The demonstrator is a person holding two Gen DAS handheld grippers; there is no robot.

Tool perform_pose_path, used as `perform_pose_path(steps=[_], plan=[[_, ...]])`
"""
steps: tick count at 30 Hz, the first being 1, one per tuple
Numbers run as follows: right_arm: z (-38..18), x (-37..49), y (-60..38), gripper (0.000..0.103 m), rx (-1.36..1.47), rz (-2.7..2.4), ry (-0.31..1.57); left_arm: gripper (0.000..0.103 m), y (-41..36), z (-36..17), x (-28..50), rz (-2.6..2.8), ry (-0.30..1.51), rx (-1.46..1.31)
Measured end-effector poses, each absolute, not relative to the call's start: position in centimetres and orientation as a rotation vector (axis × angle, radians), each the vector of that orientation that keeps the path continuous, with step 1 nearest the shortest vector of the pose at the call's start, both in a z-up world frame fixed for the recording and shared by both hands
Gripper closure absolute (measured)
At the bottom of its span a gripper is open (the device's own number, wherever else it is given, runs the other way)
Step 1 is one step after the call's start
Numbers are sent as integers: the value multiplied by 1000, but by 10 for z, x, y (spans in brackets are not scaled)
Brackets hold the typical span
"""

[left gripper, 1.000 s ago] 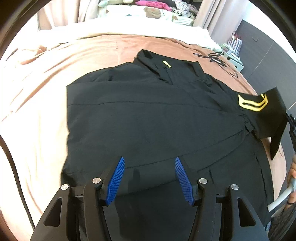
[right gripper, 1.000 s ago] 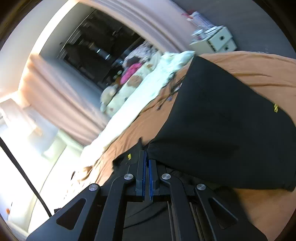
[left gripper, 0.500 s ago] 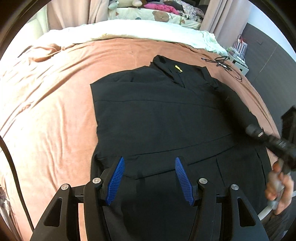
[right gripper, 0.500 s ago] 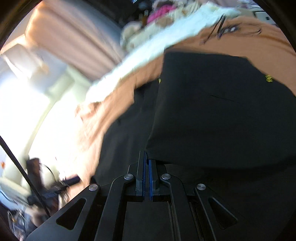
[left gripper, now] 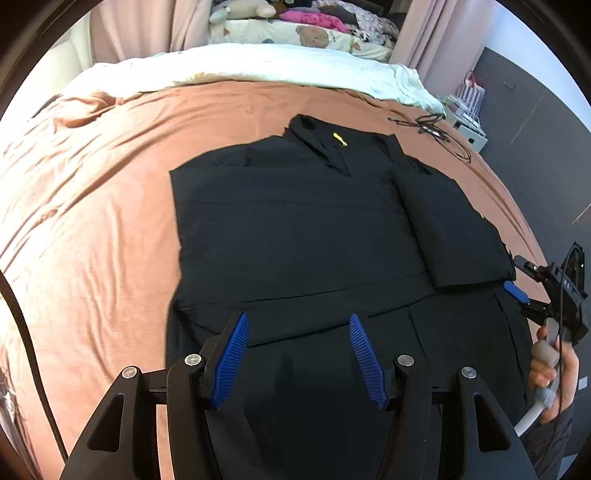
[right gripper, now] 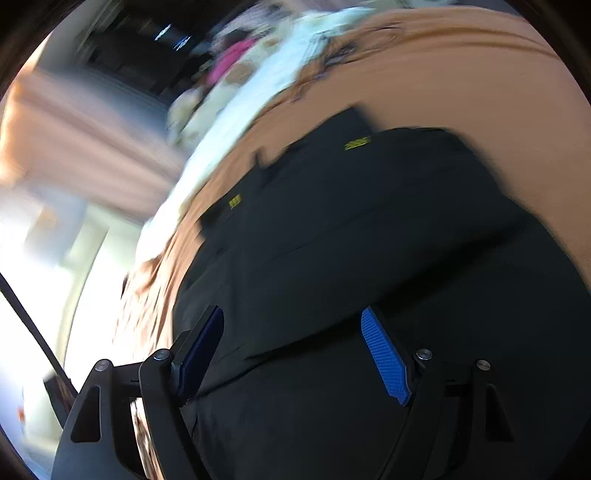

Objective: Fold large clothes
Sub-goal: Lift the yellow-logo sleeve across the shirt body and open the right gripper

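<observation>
A wide bed (left gripper: pixel 110 184) fills most of the left wrist view, covered by a rust-brown sheet creased along its left side, with a pale cream duvet (left gripper: pixel 258 68) bunched across its far end. Behind that hang pink curtains (left gripper: pixel 147 26), and between them a ledge holds a bear-print cushion (left gripper: pixel 306 35), soft toys and a heap of pink cloth. A dark grey wall (left gripper: pixel 535 122) closes the right side of the room, and a small white cabinet (left gripper: pixel 469 129) stands by it near the bed's far corner. The black garment (left gripper: pixel 295 240) lies spread flat in the middle of the bed, collar toward the duvet with a small yellow mark by it, and its right sleeve (left gripper: pixel 454 229) is folded in over the body. A tangled black cable (left gripper: pixel 436 129) rests on the sheet past the garment's right shoulder, apart from it. The left tool (left gripper: pixel 297 354) hovers above the garment's near hem, its blue pads moderately apart with nothing between them. The right tool (left gripper: pixel 517 280), held by a hand (left gripper: pixel 554 373) at the right edge, sits just at the cuff of the folded sleeve; its jaws are opening, and in its own blurred view (right gripper: pixel 295 350) the pads stand wide over black cloth without pressing on it.
</observation>
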State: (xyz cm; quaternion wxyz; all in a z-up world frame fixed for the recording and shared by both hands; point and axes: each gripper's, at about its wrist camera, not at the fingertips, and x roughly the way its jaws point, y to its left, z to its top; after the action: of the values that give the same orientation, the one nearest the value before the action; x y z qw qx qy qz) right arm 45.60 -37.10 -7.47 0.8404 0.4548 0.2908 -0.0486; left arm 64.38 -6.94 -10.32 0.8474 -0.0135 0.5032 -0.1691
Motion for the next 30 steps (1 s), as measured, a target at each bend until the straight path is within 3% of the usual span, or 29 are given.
perform_pose_path(steps=[2,6,7,9,11,15,30], plan=[[-83,445,-389,27,1023,-158,593,44,-76,-110,648,-365,1070,-25],[-103,432,-407,45,1110,-239,573,44,-85,-127,657,-378,1093,-28],[-106,432,-411,51,1129,-251,568,44,-87,-130,659,-379,1095,-26],[-107,433,-403,82,1153,-273,547,44,-88,-137,661,-379,1101,-23],[-106,431,-396,90,1146,-337,493,44,-86,-143,664,-376,1110,-27],[-98,438,-351,97,1041,-409,440,44,-75,-146,664,-364,1113,-42],[-36,484,-226,98,859,-31,328,44,12,-121,633,-262,1088,-67]])
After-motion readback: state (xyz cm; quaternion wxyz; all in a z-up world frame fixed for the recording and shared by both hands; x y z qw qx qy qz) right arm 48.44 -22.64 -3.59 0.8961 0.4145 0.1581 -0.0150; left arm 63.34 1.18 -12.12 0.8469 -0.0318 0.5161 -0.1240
